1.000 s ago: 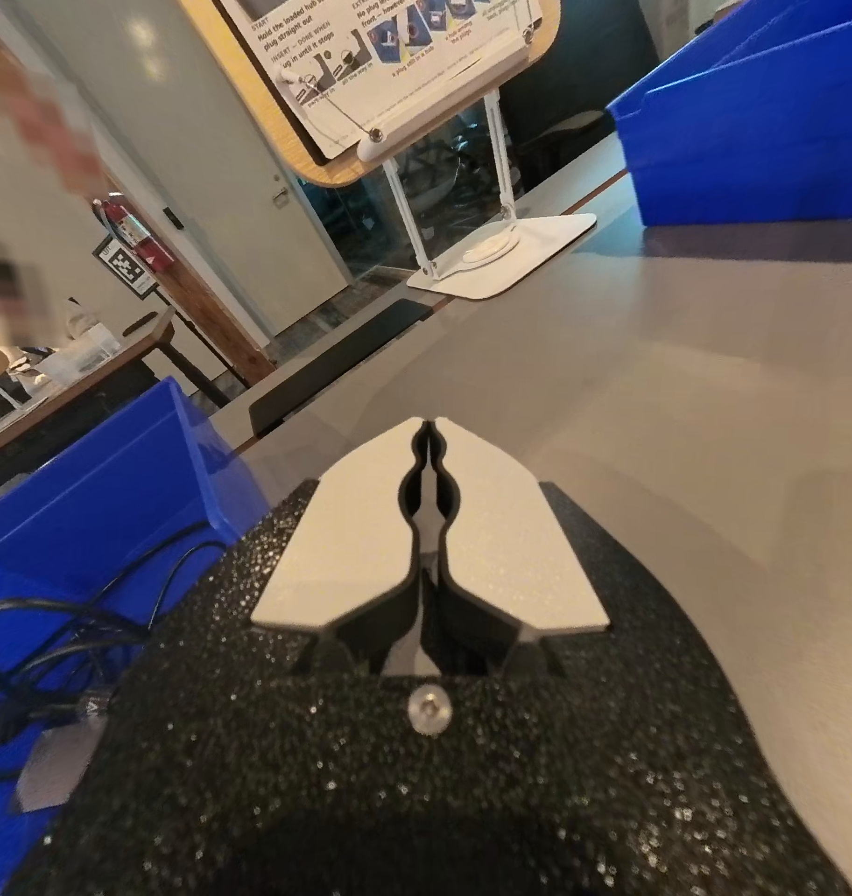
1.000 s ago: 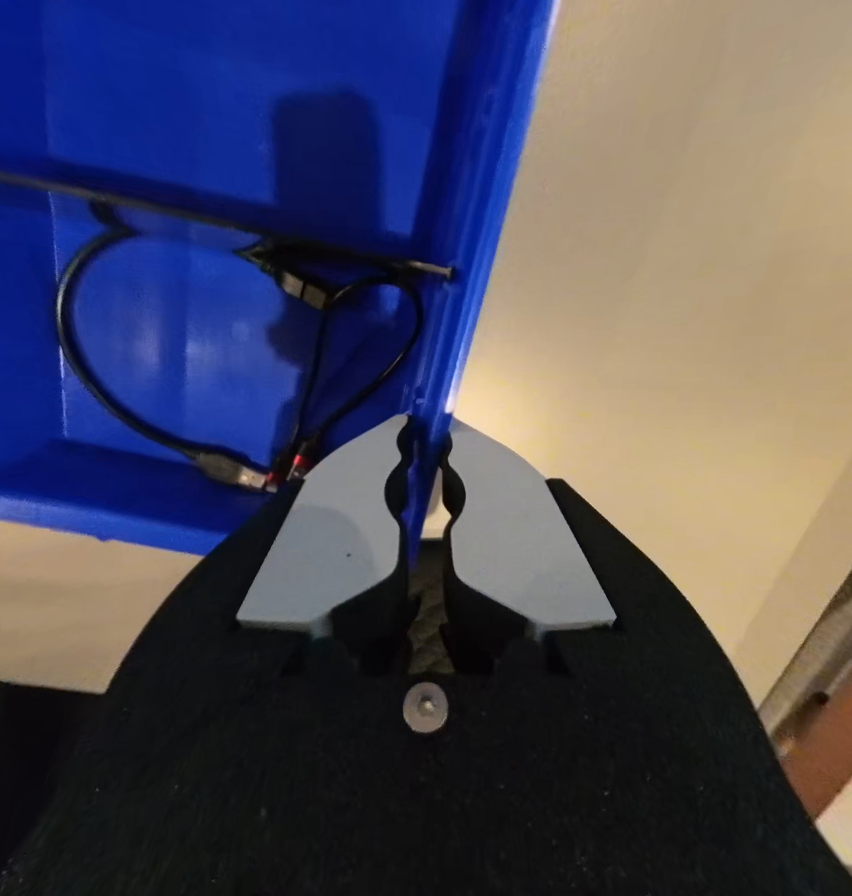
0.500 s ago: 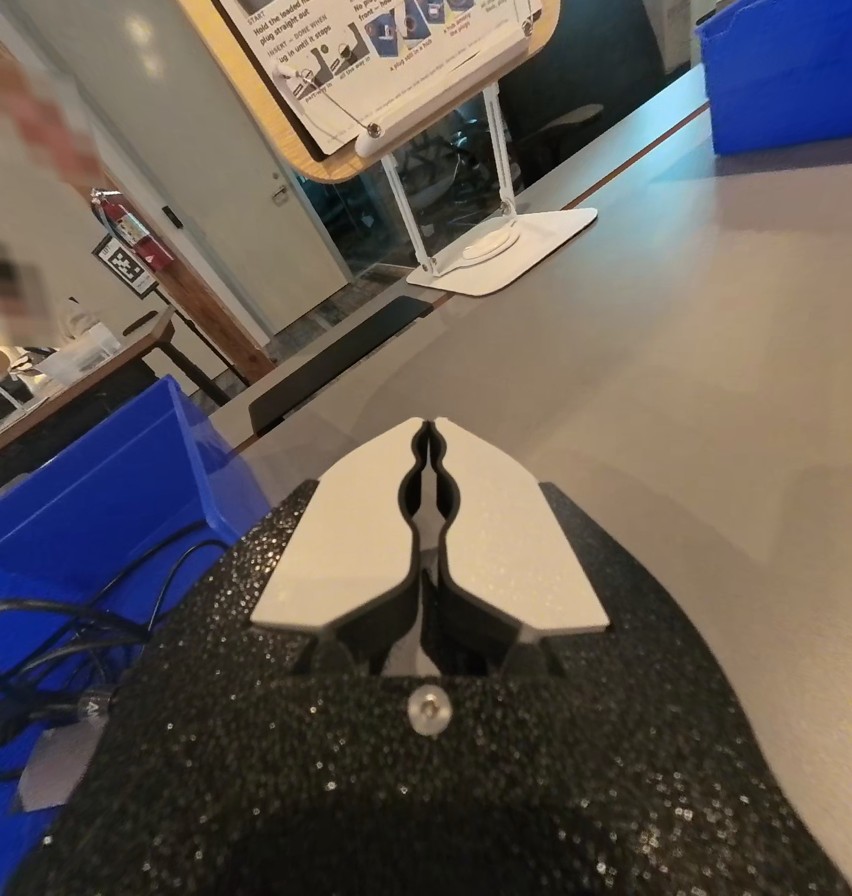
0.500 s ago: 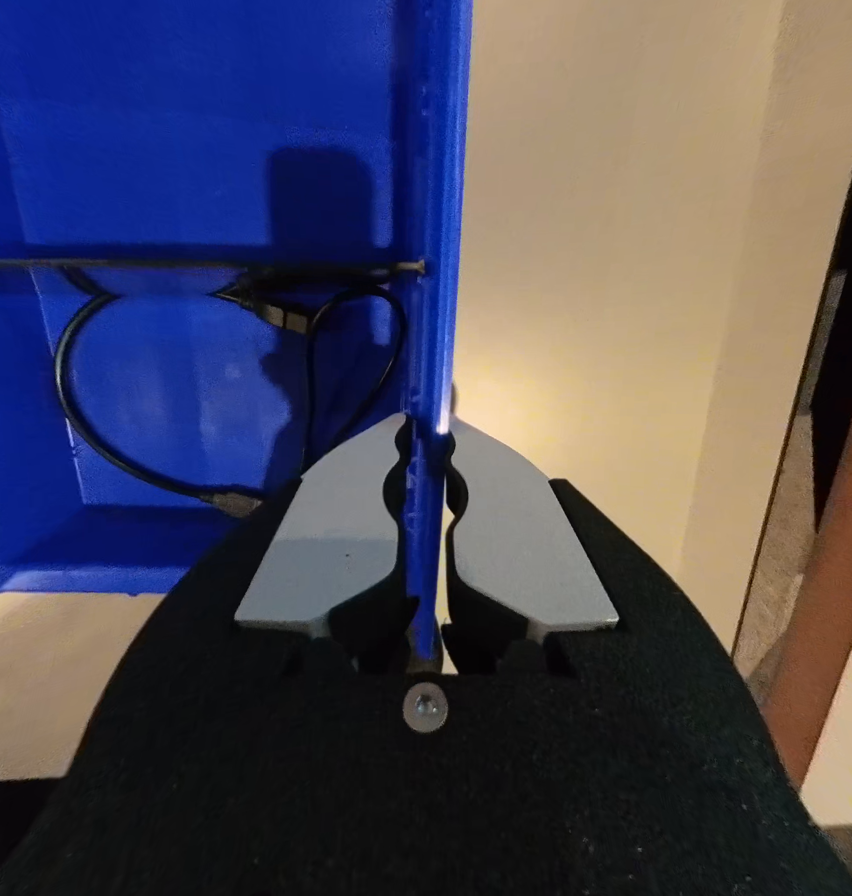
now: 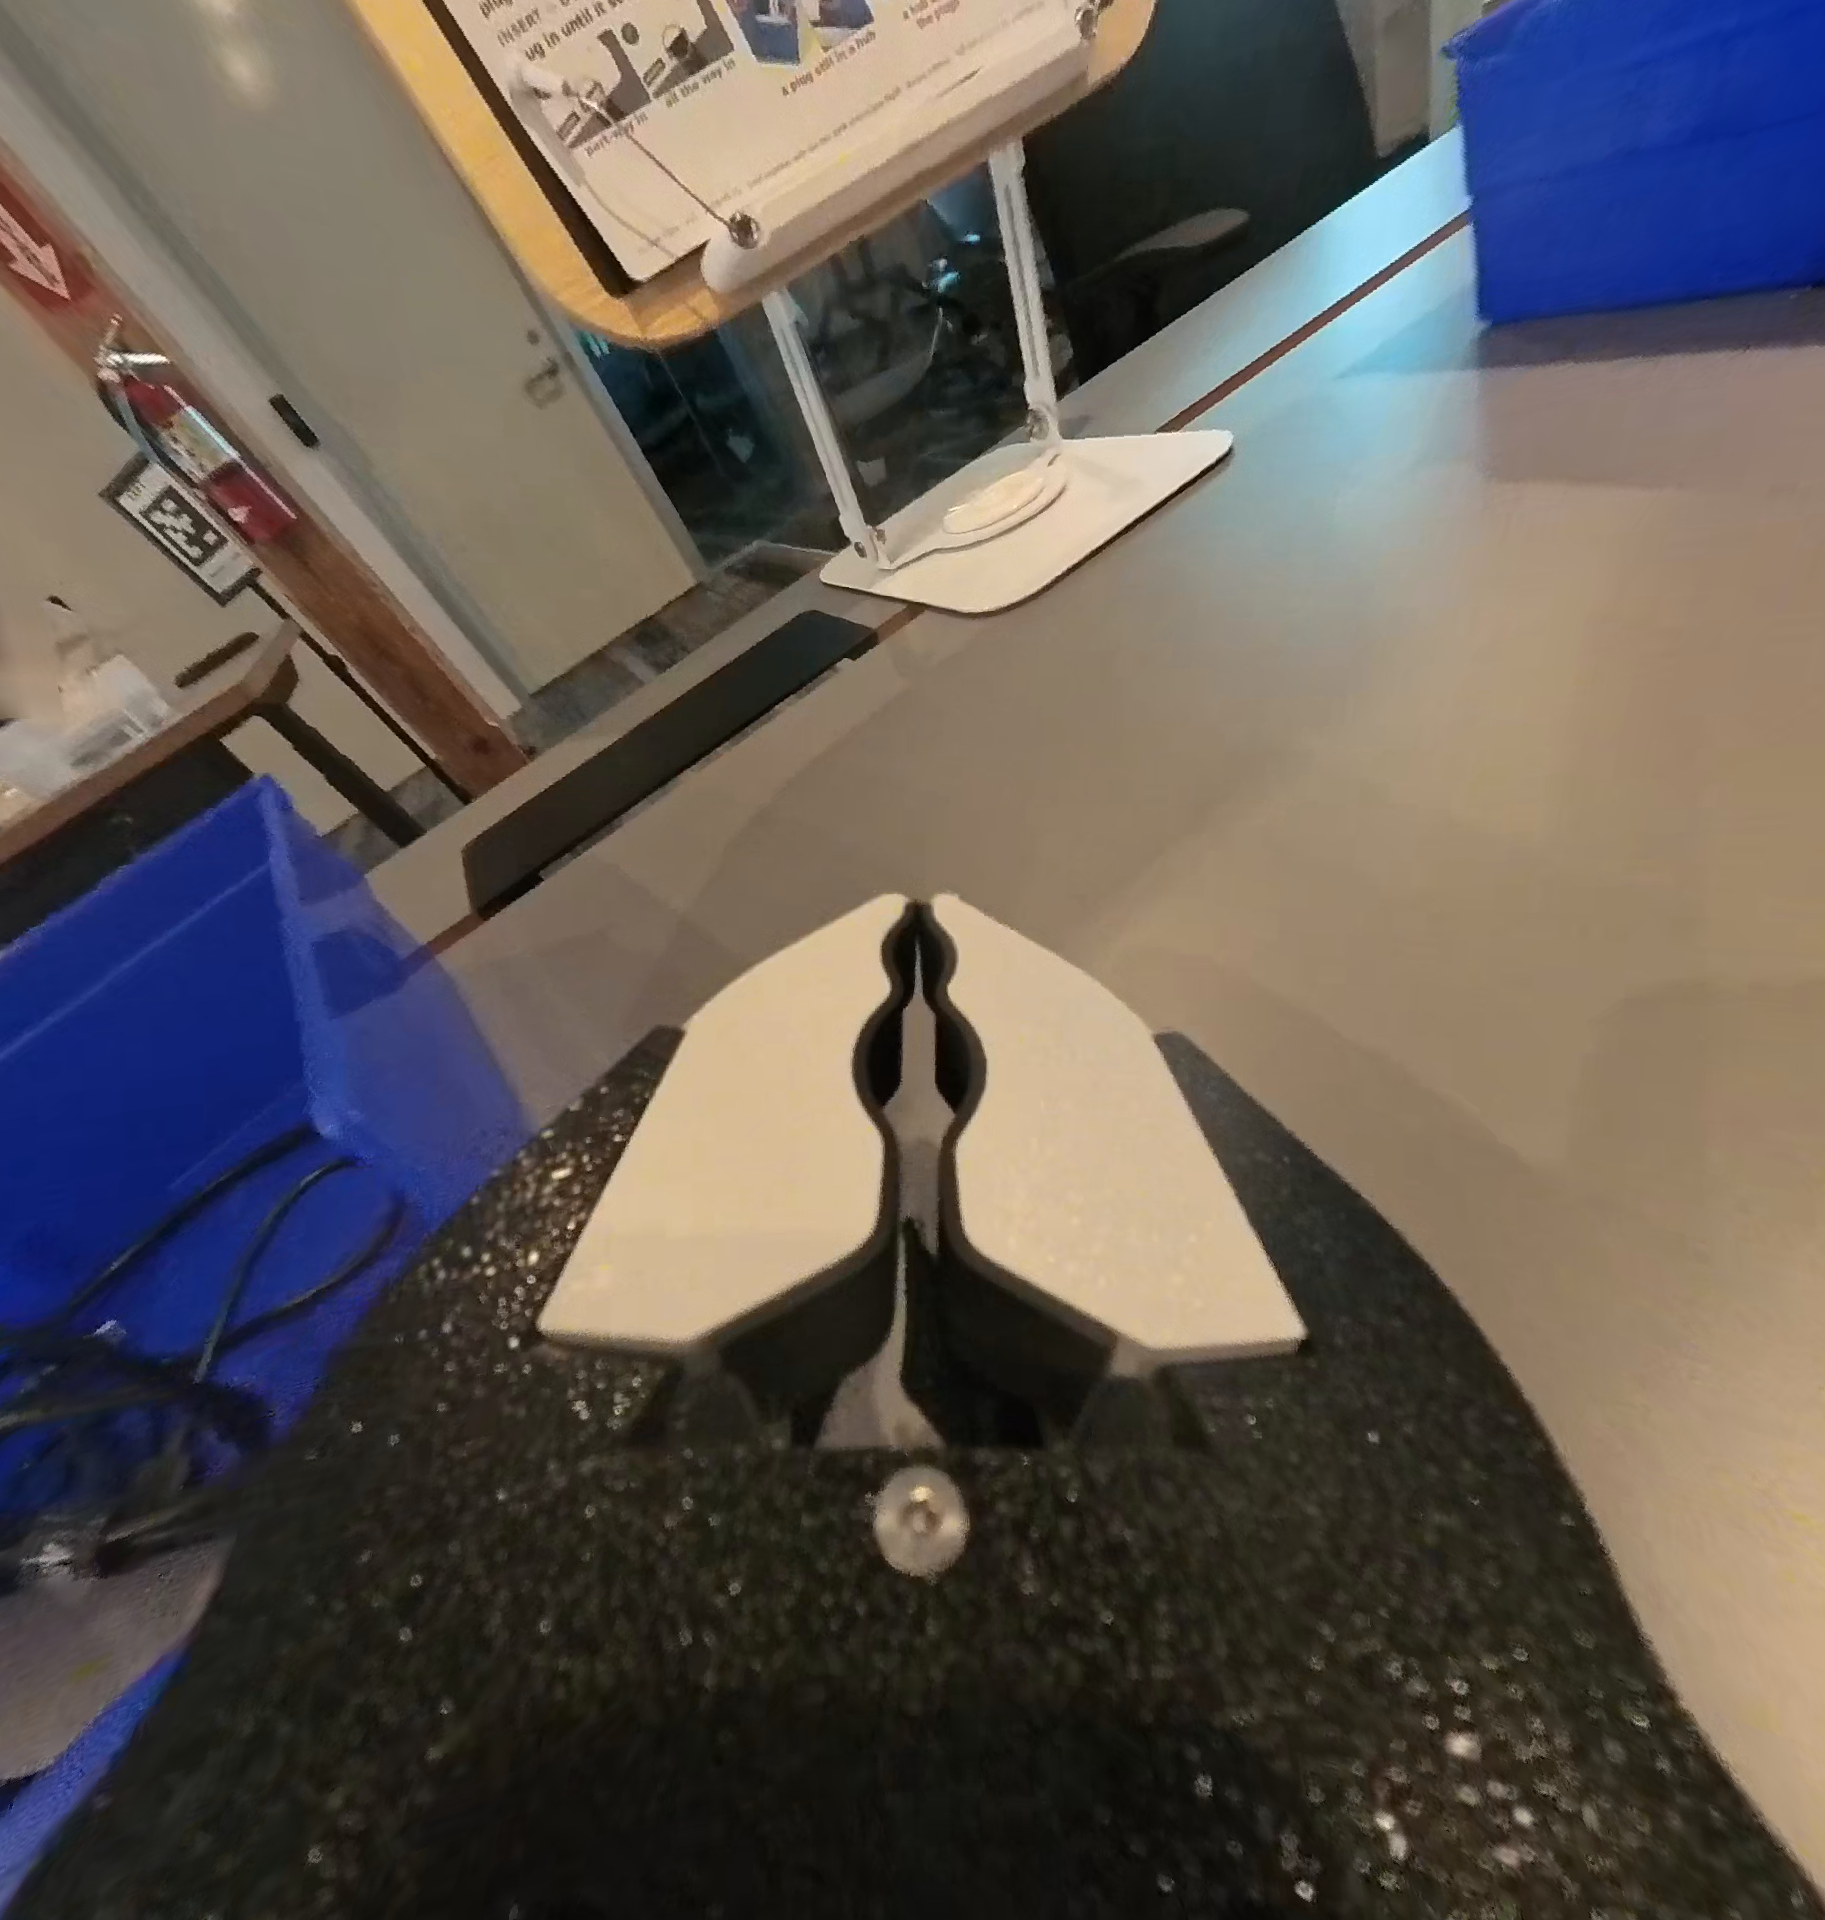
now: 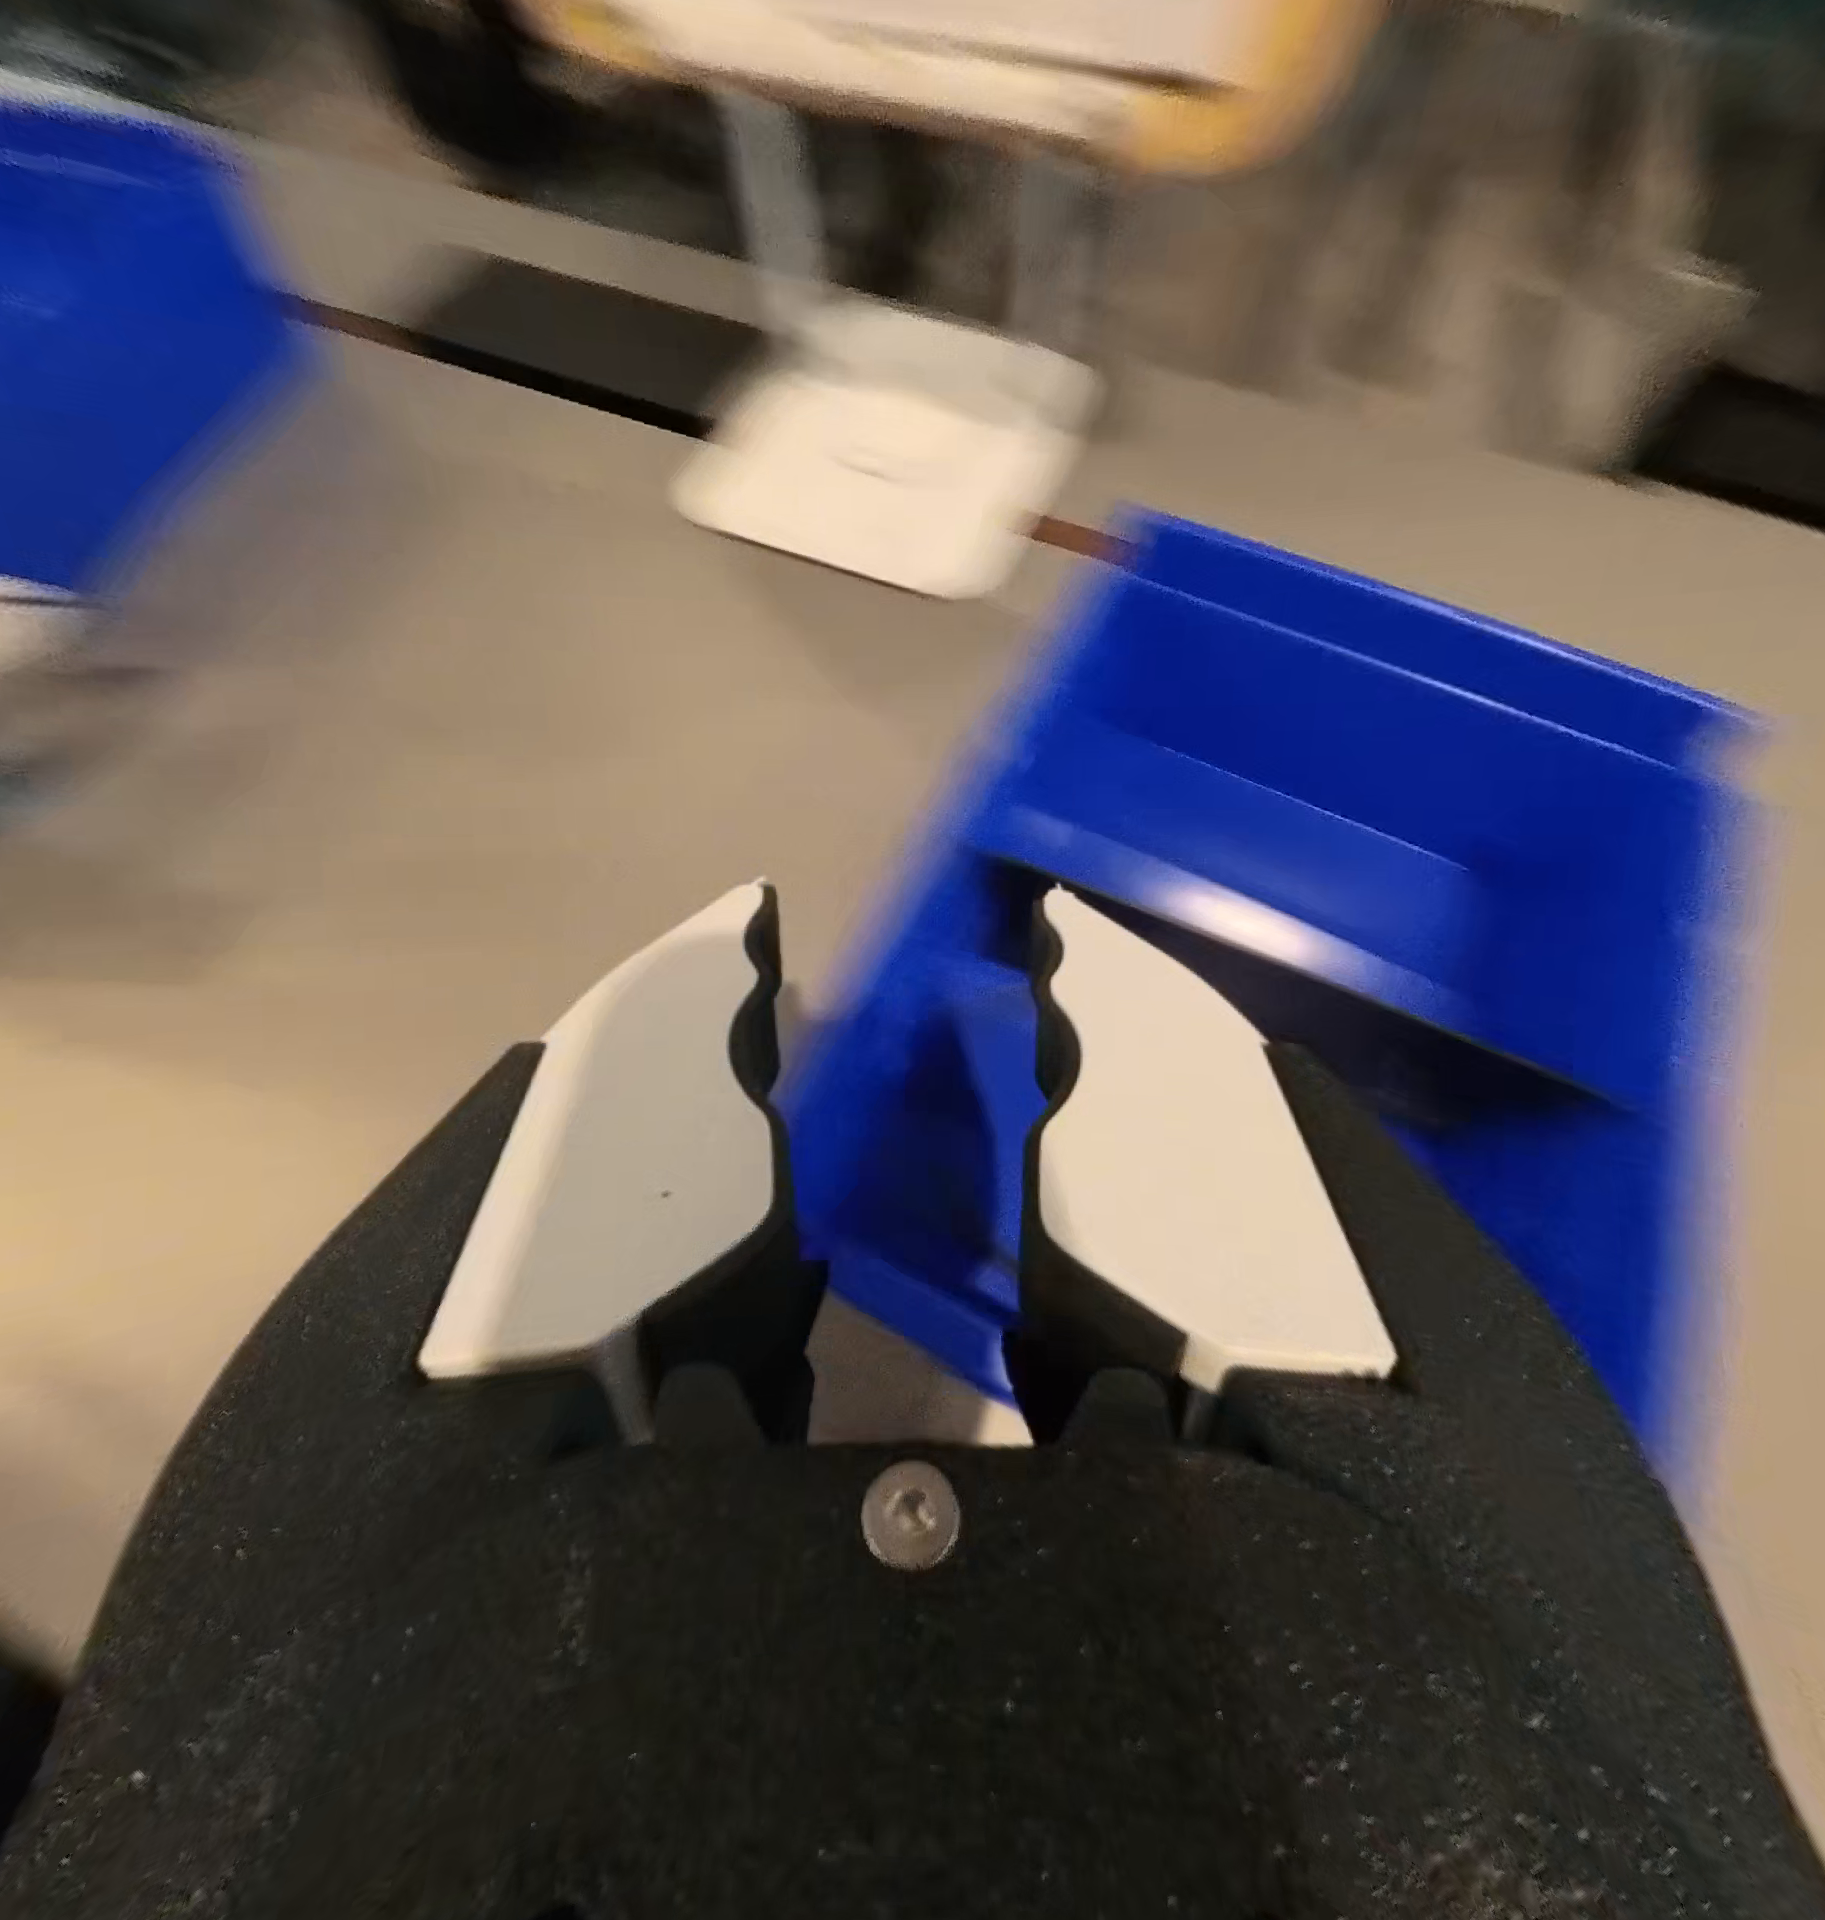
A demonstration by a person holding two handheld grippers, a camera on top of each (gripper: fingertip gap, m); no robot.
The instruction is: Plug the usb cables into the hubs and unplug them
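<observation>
In the left wrist view my left gripper (image 5: 918,909) is shut and empty, over the grey table (image 5: 1407,831). A blue bin (image 5: 139,1039) sits to its left, holding black USB cables (image 5: 264,1247) and a grey hub (image 5: 46,1683). The right wrist view is blurred by motion. My right gripper (image 6: 908,894) is open, its fingers apart on either side of the near corner of a second blue bin (image 6: 1355,831) that stands skewed on the table. No cables show in that bin through the blur.
A white stand base (image 5: 1033,520) carries an instruction board (image 5: 783,104) at the table's far edge; it also shows in the right wrist view (image 6: 887,488). The second bin shows far right (image 5: 1666,156). The bin with the cables shows at the left (image 6: 87,343).
My right gripper was shut on the second bin's wall, holding it up; now it is open and that bin is on the table. The left gripper has barely moved.
</observation>
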